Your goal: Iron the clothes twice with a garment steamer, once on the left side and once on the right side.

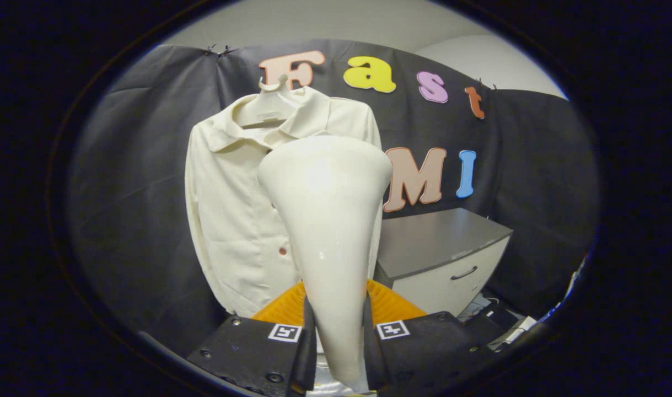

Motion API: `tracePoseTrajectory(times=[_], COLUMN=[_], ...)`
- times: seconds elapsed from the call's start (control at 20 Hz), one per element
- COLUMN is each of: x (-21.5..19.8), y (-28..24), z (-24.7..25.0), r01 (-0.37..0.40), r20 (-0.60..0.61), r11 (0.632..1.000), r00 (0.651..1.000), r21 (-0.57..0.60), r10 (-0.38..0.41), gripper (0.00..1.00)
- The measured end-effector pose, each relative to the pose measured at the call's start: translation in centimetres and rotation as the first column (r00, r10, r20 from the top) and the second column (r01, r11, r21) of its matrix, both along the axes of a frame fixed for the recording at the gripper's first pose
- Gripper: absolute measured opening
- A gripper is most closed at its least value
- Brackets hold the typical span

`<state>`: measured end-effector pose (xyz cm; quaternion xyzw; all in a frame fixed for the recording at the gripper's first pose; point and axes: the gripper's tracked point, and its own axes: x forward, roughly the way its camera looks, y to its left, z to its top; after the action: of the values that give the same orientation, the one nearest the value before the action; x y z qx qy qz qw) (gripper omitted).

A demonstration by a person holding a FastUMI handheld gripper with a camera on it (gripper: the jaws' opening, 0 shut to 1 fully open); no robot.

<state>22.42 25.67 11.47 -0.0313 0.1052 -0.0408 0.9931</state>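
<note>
At lower centre, the gripper (338,336) is clenching the steamer (329,220), both fingers (309,336) pressing its narrow handle. Its wide head is rising mid-frame, covering the shirt (231,209) hanging behind on a hanger (269,105). A cabinet (440,259) is standing right.

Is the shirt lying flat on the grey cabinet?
No, the shirt hangs on a hanger against the booth wall, beside the cabinet, while the gripper is shut on the garment steamer.

cabinet (443,248): grey top, white drawer front, dark handle | against booth wall (126,182)
</note>
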Motion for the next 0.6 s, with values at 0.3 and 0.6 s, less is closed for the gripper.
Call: tracePoseTrajectory(times=[0.3, 0.6], x=[7.5, 13.3], y=[-1.8, -2.2], z=[2.7, 3.1], r01=[0.002, -0.025], r20=[0.025, 0.021], r11=[0.999, 0.998], r00=[1.000, 0.999], r21=[-0.044, -0.049], r10=[-0.001, 0.026], gripper=[0.35, 0.35])
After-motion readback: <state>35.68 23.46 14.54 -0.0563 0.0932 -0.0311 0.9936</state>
